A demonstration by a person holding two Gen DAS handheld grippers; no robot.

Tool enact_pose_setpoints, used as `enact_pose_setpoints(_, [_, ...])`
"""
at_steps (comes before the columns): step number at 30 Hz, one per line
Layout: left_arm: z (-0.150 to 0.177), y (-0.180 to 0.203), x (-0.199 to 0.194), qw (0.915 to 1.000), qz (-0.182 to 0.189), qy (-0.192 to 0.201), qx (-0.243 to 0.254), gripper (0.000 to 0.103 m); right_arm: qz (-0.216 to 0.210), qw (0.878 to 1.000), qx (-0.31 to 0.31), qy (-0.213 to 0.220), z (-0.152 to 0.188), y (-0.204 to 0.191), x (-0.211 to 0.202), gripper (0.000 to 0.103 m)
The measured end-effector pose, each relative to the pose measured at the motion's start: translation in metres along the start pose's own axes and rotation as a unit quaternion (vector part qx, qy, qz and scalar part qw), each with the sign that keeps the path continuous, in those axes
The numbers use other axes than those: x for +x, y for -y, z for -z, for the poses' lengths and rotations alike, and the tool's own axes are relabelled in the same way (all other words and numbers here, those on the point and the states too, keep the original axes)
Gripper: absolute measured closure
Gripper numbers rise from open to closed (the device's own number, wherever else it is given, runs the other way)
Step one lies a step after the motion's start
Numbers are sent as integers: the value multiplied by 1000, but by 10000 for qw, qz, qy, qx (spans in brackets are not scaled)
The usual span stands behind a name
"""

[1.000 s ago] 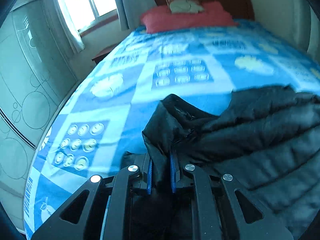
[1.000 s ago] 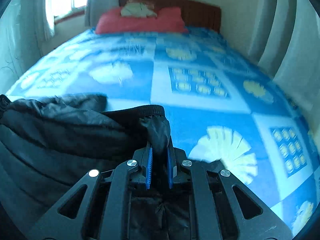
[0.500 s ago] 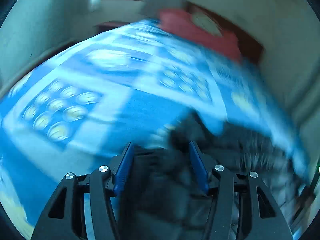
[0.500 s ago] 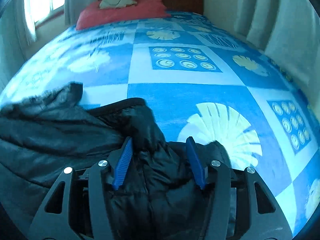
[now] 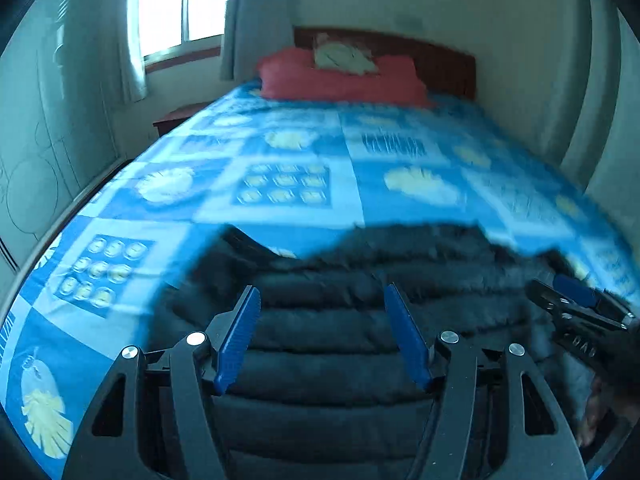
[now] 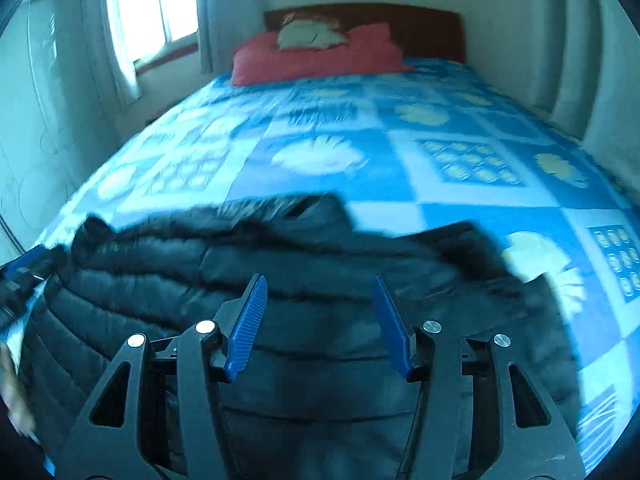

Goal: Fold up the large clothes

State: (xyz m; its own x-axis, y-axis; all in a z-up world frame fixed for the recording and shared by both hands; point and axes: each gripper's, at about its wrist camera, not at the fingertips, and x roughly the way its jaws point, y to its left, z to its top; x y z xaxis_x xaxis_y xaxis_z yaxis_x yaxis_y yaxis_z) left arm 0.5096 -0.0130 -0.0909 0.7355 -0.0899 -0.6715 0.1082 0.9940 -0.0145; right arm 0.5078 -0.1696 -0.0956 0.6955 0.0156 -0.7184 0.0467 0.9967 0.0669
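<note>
A black quilted puffer jacket [image 5: 360, 312] lies spread across the near end of the bed; it also shows in the right wrist view [image 6: 320, 280]. My left gripper [image 5: 322, 296] is open and empty, held above the jacket. My right gripper [image 6: 318, 284] is open and empty, also above the jacket. The right gripper shows at the right edge of the left wrist view [image 5: 576, 304], and the left gripper at the left edge of the right wrist view [image 6: 20, 276]. Both views are blurred by motion.
The bed has a blue patterned sheet [image 5: 296, 184] [image 6: 400, 168]. Red pillows [image 5: 340, 80] lie by a dark wooden headboard [image 5: 440, 64]. A window with curtains [image 5: 176, 8] is at the far left, a small nightstand [image 5: 176, 118] below it. Walls run close along both sides.
Both grippers were shut on jacket edges a second ago. They opened, let the jacket drop onto the bed, and pulled back above it.
</note>
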Motion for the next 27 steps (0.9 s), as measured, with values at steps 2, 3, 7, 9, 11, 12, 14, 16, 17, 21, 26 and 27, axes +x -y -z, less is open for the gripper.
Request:
enact_pose_setpoints(2, [15,9,31,9992,-40,-401,14,38,104,9996,-134,-227,9,-6,19,48])
enact_pose_setpoints(3, [23,9,41,9988,-48,-493,0,37,69,9993,-48,-360,13,-5,30,47])
enact_pose_setpoints(7, [29,18,56,9985,-242,-480,124,34,188,9992,-30,-340,17,-6,47,46])
enact_pose_setpoints(9, [31,19,62,9986,-240,-469,99,34,173,9994,24,-288,18,-4,52,46])
enact_pose_setpoints(11, [35,13,66,9991,-162,-388,28,34,131,9996,64,-238,19,-3,55,46])
enact_pose_setpoints(12, [37,14,65,9992,-149,-358,7,34,120,9997,74,-215,21,-2,55,46])
enact_pose_setpoints(14, [38,13,68,9994,-165,-315,14,34,111,9997,99,-176,21,-2,56,46])
enact_pose_setpoints(16, [37,17,70,9991,-256,-342,78,34,151,9997,86,-165,22,-2,55,46])
enact_pose_setpoints(17, [36,17,69,9990,-276,-347,94,34,149,9997,76,-162,21,-3,54,45])
enact_pose_setpoints(21, [29,13,60,9987,-179,-475,63,34,-111,9994,235,-226,15,6,31,40])
enact_pose_setpoints(26, [31,-20,-4,9976,194,-516,-413,29,25,9984,409,383,32,44,-62,20])
enact_pose_setpoints(27, [38,-30,-20,9973,217,-452,-534,29,57,9980,462,434,39,53,-76,19])
